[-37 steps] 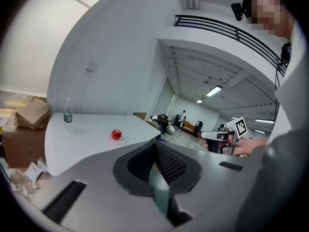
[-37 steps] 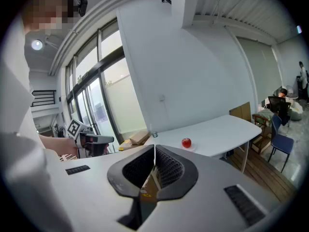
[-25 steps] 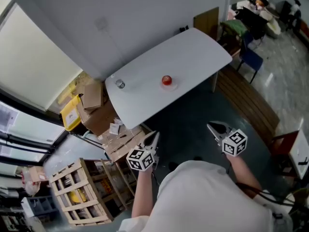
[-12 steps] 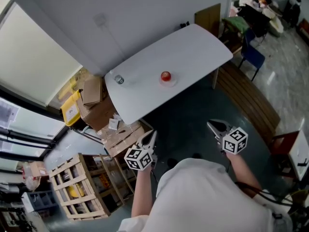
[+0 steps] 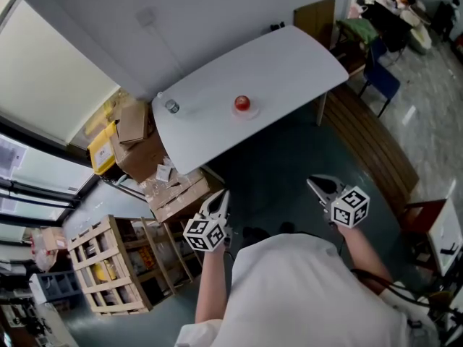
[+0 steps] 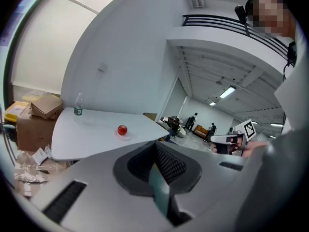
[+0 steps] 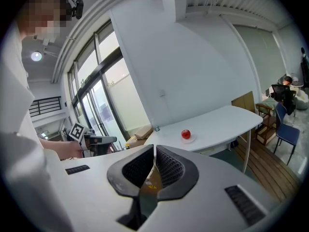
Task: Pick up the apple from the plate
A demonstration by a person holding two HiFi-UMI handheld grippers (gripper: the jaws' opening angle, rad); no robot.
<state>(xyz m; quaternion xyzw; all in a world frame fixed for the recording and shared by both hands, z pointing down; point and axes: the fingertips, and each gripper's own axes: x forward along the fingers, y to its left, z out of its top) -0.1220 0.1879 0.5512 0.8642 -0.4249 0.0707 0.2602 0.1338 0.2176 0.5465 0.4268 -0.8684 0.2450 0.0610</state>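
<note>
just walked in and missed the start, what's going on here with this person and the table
A person stands back from the white table, with the left tongs in one hand and the right tongs in the other. Both are shut and empty, pointing roughly toward the table. A red apple sits on a small plate on the tabletop, and a water bottle stands near one corner. The apple is untouched.
</note>
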